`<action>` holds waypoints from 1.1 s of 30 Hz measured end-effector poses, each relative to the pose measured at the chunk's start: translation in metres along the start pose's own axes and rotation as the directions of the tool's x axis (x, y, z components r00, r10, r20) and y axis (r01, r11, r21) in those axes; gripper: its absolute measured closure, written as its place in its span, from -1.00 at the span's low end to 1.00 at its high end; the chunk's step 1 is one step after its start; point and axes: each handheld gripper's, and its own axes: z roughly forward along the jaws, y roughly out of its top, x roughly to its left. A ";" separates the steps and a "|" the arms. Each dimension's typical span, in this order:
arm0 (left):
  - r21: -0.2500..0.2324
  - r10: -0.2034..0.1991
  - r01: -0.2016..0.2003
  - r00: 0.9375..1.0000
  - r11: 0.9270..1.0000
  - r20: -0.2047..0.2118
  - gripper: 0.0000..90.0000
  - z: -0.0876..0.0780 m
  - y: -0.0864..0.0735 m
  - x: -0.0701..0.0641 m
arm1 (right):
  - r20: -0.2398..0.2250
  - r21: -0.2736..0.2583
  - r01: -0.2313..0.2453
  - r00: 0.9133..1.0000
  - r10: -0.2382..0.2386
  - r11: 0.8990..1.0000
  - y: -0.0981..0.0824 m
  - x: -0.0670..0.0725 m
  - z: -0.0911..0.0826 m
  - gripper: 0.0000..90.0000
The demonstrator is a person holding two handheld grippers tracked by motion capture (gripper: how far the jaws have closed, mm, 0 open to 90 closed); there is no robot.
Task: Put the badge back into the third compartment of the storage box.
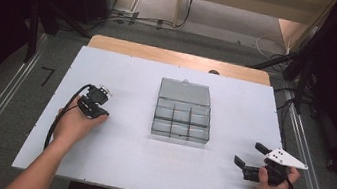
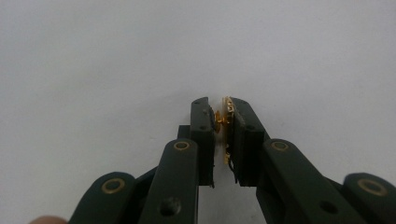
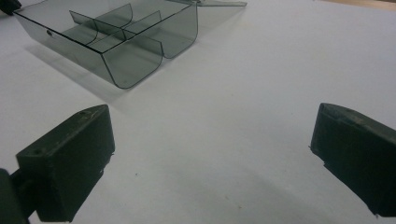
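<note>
My left gripper (image 2: 223,122) is clamped on a small gold piece (image 2: 227,119) at 9 o'clock of the compartment box (image 1: 182,117). Pick done; drop into the open box pending. Right gripper (image 3: 212,154) idle at 4 o'clock, jaws wide apart.

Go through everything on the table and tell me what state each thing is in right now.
Left gripper: shut on a small gold piece.
Right gripper: open, nothing between its jaws.
Clear divided box: open, lid folded back flat; the compartments look empty.
</note>
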 end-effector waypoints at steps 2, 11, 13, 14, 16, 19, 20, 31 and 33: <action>-0.004 0.003 -0.003 1.000 1.000 0.000 0.82 0.000 0.000 0.000 | -0.001 0.000 0.001 1.000 -0.001 1.000 0.000 0.000 0.000 -1.00; -0.035 0.004 -0.004 1.000 0.999 0.015 0.82 -0.008 0.005 0.001 | -0.001 -0.001 0.000 1.000 0.000 1.000 0.000 0.000 0.000 -1.00; -0.048 0.010 -0.009 1.000 0.999 0.021 0.82 -0.011 0.008 0.000 | -0.002 0.000 0.000 1.000 0.000 1.000 0.000 0.000 0.000 -1.00; -0.050 0.010 -0.009 1.000 0.999 0.024 0.82 -0.012 0.009 -0.001 | -0.001 -0.001 0.001 1.000 -0.001 1.000 0.000 0.000 0.000 -1.00; -0.058 0.017 -0.015 0.999 0.998 0.030 0.82 -0.015 0.012 -0.003 | -0.001 -0.001 0.000 1.000 0.000 1.000 0.000 0.000 0.000 -1.00; -0.064 0.032 -0.029 0.999 0.998 0.041 0.82 -0.019 0.018 -0.006 | -0.003 -0.003 0.004 1.000 -0.004 1.000 0.000 0.000 0.000 -1.00; -0.070 0.035 -0.032 0.998 0.997 0.044 0.82 -0.020 0.020 -0.007 | -0.003 -0.003 0.004 1.000 -0.004 1.000 0.000 0.000 0.000 -1.00; -0.108 0.068 -0.060 0.995 0.992 0.075 0.82 -0.030 0.040 -0.020 | -0.008 -0.002 0.006 1.000 -0.006 1.000 0.000 0.001 -0.001 -1.00; -0.111 0.076 -0.067 0.994 0.992 0.074 0.82 -0.031 0.044 -0.022 | -0.012 0.001 0.017 1.000 -0.017 1.000 0.001 0.002 -0.001 -1.00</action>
